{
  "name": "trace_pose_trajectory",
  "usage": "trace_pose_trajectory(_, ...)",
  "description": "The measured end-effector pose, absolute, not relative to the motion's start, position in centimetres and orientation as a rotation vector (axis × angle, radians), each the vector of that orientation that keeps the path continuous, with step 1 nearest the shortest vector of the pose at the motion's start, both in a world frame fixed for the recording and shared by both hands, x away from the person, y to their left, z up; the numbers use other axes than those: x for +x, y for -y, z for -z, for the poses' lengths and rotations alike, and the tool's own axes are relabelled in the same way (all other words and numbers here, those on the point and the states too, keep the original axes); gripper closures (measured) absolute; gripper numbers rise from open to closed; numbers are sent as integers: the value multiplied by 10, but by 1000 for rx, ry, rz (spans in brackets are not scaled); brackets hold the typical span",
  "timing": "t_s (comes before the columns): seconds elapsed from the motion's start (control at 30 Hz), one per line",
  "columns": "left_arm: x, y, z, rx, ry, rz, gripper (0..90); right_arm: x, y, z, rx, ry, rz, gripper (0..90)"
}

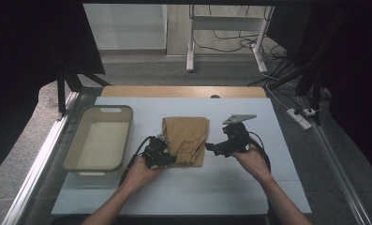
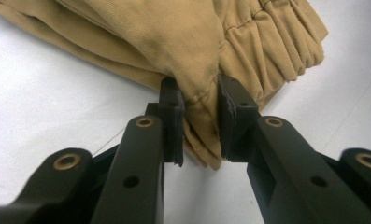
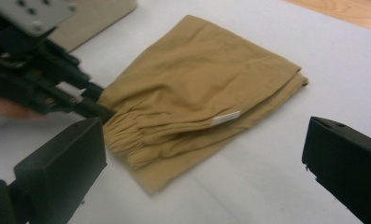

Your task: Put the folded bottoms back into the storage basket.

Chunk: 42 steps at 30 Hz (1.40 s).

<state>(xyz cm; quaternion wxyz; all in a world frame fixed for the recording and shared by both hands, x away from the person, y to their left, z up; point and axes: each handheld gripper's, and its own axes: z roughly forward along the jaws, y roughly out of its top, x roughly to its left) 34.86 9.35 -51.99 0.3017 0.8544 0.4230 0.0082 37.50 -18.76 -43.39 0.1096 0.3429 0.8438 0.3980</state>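
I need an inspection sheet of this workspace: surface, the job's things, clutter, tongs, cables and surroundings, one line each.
Surface: white table top, a wooden strip along its far edge.
Job's things: folded tan garment lying flat at the middle; empty beige tub to its left.
Clutter: nothing seen.
Tongs: left tongs shut on the garment's near-left corner at the gathered waistband; right tongs open, just right of the garment, not touching it.
Cables: one black cable trails from each pair of tongs; loose cables and a power strip on the floor.
Surroundings: grey floor, white stand legs behind the table, dark curtains at both sides.
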Motion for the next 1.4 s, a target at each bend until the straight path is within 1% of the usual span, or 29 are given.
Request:
trace_pose_trajectory(0.5,349,-94,520,2266,-1124,-15,721,410,171,441,1014,-2490,-1058,0)
trace_pose_trajectory(0.8,349,-94,520,2265,-1126,-13,721,428,163,446,982,-2468,-1060,0)
trace_pose_trajectory(1.1,349,-94,520,2263,-1128,-13,721,443,161,452,1011,-2466,-1073,0)
trace_pose_trajectory(1.4,349,-94,520,2259,-1129,-9,721,467,166,457,1040,-2441,-1070,0)
